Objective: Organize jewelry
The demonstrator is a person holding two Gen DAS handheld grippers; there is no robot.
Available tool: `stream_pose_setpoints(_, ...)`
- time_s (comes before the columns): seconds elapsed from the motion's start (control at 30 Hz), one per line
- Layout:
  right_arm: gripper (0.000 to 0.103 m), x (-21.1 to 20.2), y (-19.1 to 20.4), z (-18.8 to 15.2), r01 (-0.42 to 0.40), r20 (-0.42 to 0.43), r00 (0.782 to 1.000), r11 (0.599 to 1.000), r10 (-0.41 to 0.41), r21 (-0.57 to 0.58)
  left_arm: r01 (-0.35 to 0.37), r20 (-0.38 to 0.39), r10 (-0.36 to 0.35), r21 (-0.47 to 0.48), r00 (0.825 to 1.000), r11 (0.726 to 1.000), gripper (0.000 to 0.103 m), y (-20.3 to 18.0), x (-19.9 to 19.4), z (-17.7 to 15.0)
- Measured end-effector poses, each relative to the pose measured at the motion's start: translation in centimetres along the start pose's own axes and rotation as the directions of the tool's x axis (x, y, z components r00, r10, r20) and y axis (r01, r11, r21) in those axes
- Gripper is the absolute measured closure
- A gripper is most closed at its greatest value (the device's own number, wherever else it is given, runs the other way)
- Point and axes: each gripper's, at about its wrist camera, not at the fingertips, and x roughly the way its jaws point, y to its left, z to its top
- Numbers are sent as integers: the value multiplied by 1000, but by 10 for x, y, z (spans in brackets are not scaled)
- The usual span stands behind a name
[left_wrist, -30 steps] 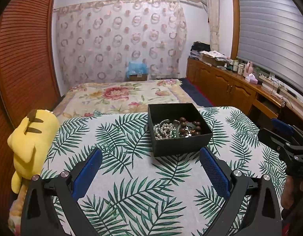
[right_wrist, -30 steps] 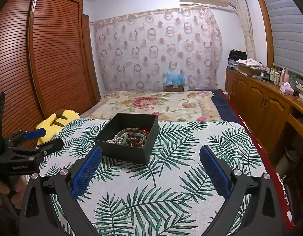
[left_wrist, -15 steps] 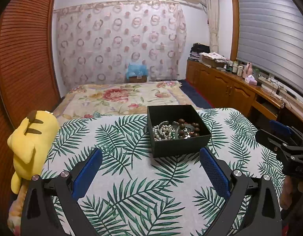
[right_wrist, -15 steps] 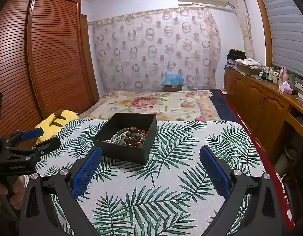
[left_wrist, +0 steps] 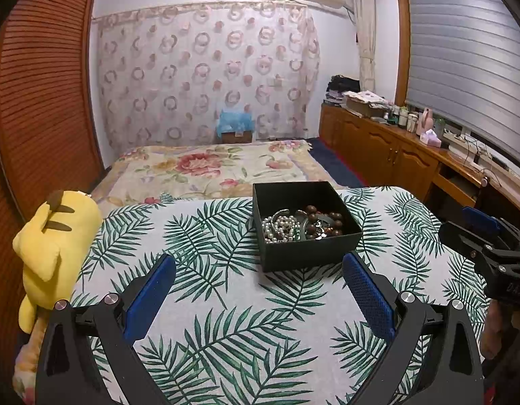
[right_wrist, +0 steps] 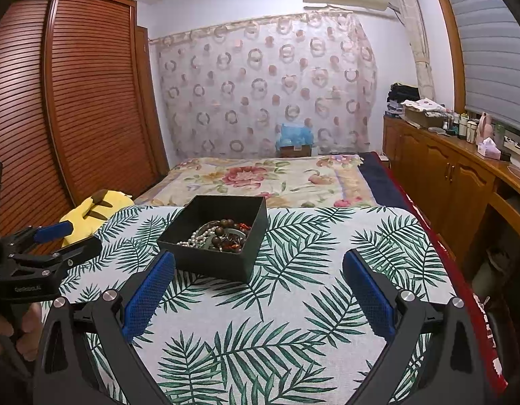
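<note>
A black open box (left_wrist: 307, 249) sits on the leaf-print table (left_wrist: 226, 320). It holds a pearl strand (left_wrist: 280, 227), dark brown beads (left_wrist: 322, 219) and other tangled jewelry. The box also shows in the right wrist view (right_wrist: 219, 263), its beads (right_wrist: 226, 233) inside. My left gripper (left_wrist: 258, 287) is open and empty, just short of the box's near wall. My right gripper (right_wrist: 258, 287) is open and empty, short of the box and to its right. Each gripper shows at the edge of the other's view: the right one (left_wrist: 489, 236), the left one (right_wrist: 54, 239).
A yellow plush toy (left_wrist: 54, 246) lies at the table's left edge. A bed with a floral cover (left_wrist: 212, 168) is beyond the table. Wooden cabinets (left_wrist: 394, 158) run along the right wall, a slatted wardrobe (right_wrist: 74, 101) along the left.
Both grippers have eased forward a little toward the box. Both stay open and empty.
</note>
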Motion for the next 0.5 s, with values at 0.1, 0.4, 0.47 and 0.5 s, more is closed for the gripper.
stream_pose_setpoints(0.1,3,0,0,0,0,1,1000,1000,0,1,0,0,0,0,1000,1000,8,-1,0,0)
stream_pose_setpoints(0.4,3,-1,0,1,-1,3,1000,1000,1,1,0,1,0,0,1000,1000,8,0,0,-1)
stream_pose_setpoints(0.47,3,-1,0,1,-1,4,1000,1000,1,1,0,2,0,1,1000,1000,8,0,0,0)
stream_pose_setpoints(0.5,3,0,0,1,-1,5,1000,1000,1,2,-1,3,1,2,1000,1000,8,-2,0,1)
